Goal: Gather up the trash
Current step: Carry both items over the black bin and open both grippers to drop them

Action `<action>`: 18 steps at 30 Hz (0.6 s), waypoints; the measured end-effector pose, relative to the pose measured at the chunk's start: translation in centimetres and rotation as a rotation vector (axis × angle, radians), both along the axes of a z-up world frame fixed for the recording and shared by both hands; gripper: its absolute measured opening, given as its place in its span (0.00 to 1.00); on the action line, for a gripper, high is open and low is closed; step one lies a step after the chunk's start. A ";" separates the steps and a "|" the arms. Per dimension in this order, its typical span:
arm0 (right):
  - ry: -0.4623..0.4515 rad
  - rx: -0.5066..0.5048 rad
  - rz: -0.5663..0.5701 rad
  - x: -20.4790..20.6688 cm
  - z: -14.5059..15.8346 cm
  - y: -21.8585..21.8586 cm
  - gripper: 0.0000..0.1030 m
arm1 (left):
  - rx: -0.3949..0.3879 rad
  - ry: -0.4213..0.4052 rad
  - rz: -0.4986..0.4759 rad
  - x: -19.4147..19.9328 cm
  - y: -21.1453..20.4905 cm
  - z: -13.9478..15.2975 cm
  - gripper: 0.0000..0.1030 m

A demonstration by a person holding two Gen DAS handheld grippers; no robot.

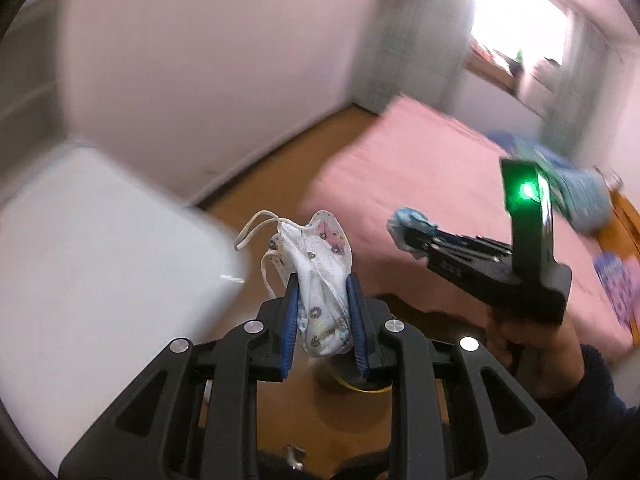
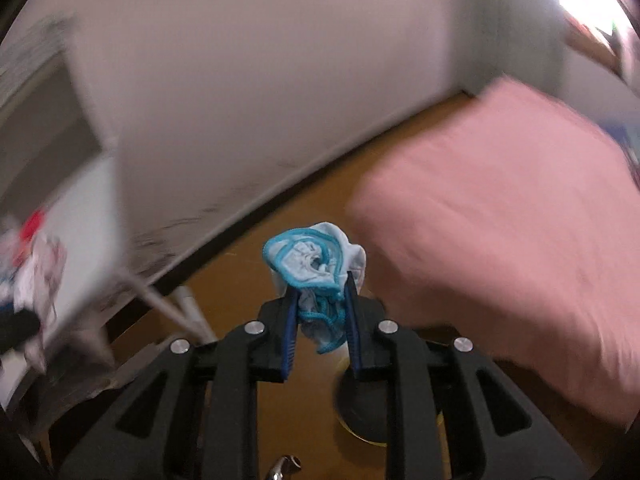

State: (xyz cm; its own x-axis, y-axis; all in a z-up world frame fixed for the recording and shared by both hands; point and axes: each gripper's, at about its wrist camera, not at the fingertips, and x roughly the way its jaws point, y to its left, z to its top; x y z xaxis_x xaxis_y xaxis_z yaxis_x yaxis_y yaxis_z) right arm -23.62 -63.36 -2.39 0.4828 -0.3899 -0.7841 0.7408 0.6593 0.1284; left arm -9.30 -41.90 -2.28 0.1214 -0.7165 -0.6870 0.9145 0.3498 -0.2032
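Observation:
My left gripper [image 1: 323, 280] is shut on a crumpled white patterned face mask [image 1: 320, 276] whose ear loops dangle to the left. My right gripper [image 2: 321, 280] is shut on a crumpled light-blue mask with a turquoise cord [image 2: 316, 264]. In the left wrist view the right gripper [image 1: 412, 236] shows to the right, held in a hand, with the blue mask [image 1: 408, 226] bunched at its tip. Both grippers hang over a brown wooden floor [image 1: 280, 184]. A dark round bin with a yellow rim [image 2: 360, 412] lies below the right gripper, partly hidden by its fingers.
A pink-covered bed [image 1: 432, 184] fills the right side, with blue cloth [image 1: 584, 196] and a purple packet [image 1: 616, 284] on it. A white table [image 1: 80, 280] stands at the left, cluttered with things [image 2: 32, 264] in the right wrist view. A pale wall [image 1: 220, 60] runs behind.

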 end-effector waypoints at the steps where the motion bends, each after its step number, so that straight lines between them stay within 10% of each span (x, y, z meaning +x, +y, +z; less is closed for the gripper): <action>1: 0.022 0.019 -0.043 -1.1 -1.4 -1.6 0.20 | 0.018 0.010 -0.036 -0.9 -2.1 -1.7 0.22; 11: 0.218 0.296 -0.195 -6.1 -17.1 -7.7 0.20 | 0.205 0.214 -0.176 -3.0 -14.3 -21.3 0.22; 18: 0.265 0.442 -0.213 -7.7 -22.2 -7.3 0.20 | 0.309 0.291 -0.191 -2.9 -16.1 -27.6 0.23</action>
